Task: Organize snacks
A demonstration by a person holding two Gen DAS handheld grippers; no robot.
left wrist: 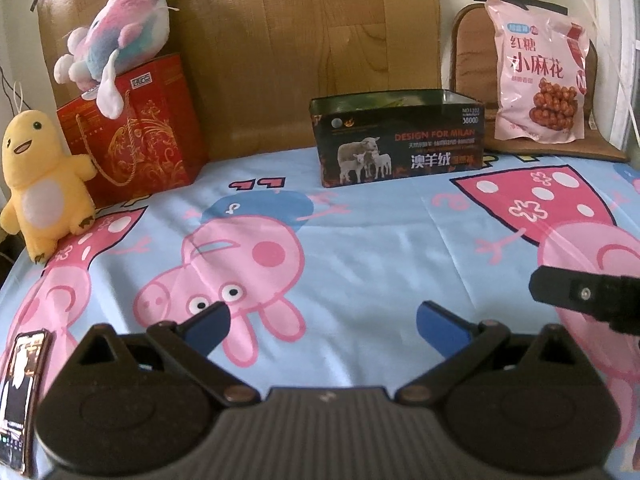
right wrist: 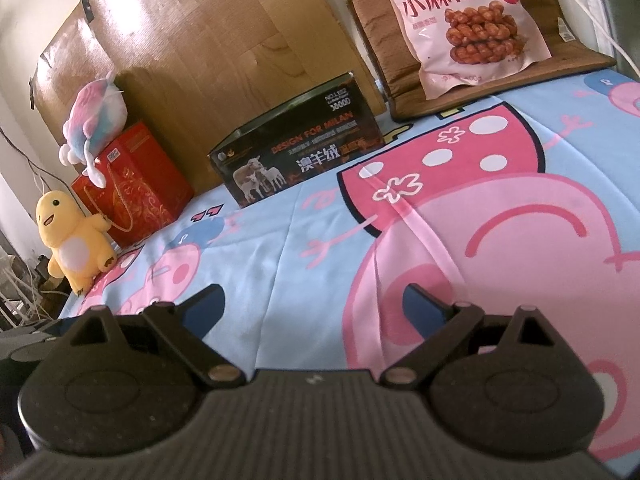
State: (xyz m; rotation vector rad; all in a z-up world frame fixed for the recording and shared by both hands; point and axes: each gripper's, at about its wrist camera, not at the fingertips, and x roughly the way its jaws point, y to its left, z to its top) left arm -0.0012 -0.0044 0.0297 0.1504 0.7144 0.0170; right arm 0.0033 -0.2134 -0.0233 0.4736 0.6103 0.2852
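A pink snack bag [left wrist: 538, 68] with a picture of fried twists leans upright on a chair seat at the back right; it also shows in the right wrist view [right wrist: 464, 20]. A dark open box [left wrist: 398, 136] with a sheep picture stands at the back of the bed, also in the right wrist view [right wrist: 296, 152]. My left gripper [left wrist: 322, 328] is open and empty above the cartoon bedsheet, well short of the box. My right gripper [right wrist: 314, 308] is open and empty over the sheet; part of it shows at the right of the left wrist view [left wrist: 584, 300].
A red gift bag [left wrist: 136, 132] with a pastel plush [left wrist: 116, 40] on top stands at back left, beside a yellow plush [left wrist: 40, 180]. A phone [left wrist: 20, 400] lies at the sheet's near left. A wooden headboard [left wrist: 300, 40] backs the bed. The chair [left wrist: 472, 64] stands at right.
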